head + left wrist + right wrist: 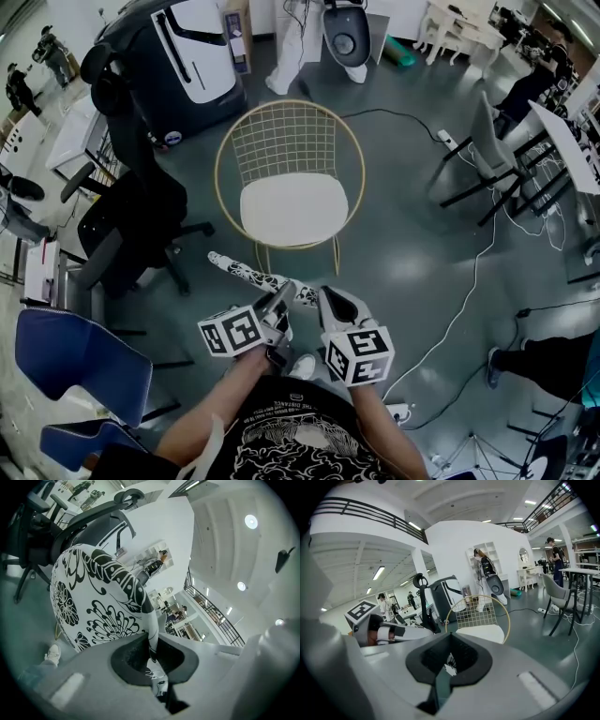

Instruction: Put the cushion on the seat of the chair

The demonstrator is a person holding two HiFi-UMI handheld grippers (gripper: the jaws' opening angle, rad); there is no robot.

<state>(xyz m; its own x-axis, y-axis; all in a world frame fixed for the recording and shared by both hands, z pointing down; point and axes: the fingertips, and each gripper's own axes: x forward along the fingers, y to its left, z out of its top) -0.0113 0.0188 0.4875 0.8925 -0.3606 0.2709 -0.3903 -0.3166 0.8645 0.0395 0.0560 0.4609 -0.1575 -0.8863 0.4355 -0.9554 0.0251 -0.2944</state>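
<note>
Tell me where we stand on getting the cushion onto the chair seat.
Done: the cushion is up off the floor, pinched at its edge by the left gripper and the right gripper. In hand: it hangs between the person and the chair, short of it. Left: carry it over the bare white seat, lay it flat and open both jaws.

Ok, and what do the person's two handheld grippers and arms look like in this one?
The left gripper and right gripper match: pale grey moulded bodies, a dark padded hollow behind the jaws, and on each a white cube with black square markers. No cables show. The person wears a black T-shirt with white print; no sleeves cover the forearms.
</note>
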